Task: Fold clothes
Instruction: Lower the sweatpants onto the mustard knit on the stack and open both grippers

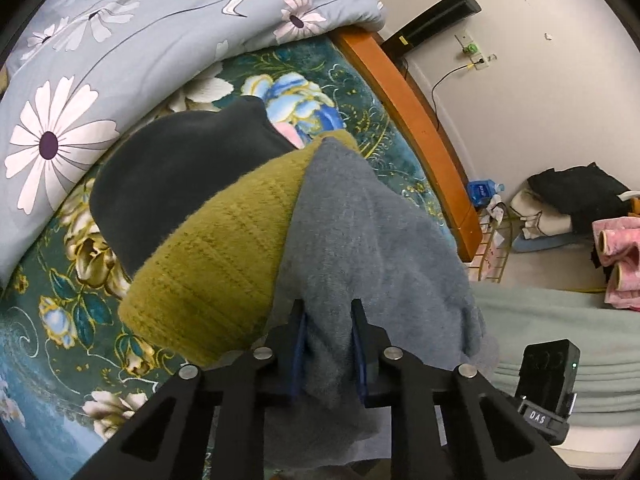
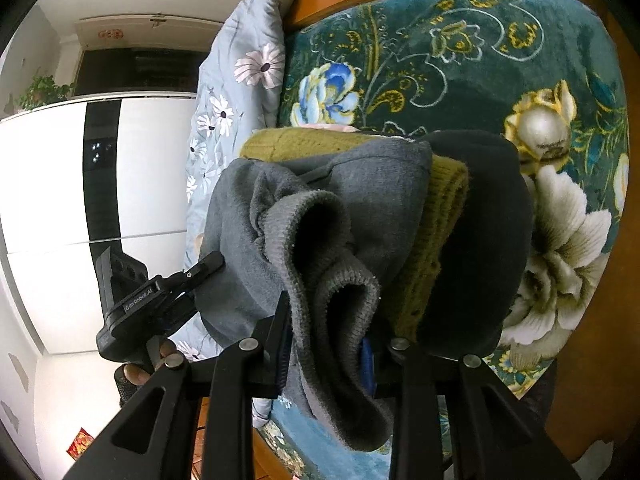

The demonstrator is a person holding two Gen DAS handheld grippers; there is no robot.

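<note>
A bedroom seen from over the bed, with pale walls on every side.

The bed wears a dark teal floral blanket (image 1: 48,292), and a grey-blue daisy-print quilt (image 1: 120,40) lies heaped along its far side, against an orange-brown wooden bed frame (image 1: 416,128). Beyond the frame a cream wall (image 1: 540,100) carries a socket with a yellow cable (image 1: 448,76) plugged in (a black bar-shaped unit (image 1: 432,20) stands beside it). On the pale floor (image 1: 552,272) sit piled dark and beige textiles (image 1: 576,200) and pink rolls (image 1: 620,256). The other view shows a bright white wardrobe (image 2: 44,184) with a black vertical panel, a potted plant (image 2: 42,90) on top.
</note>
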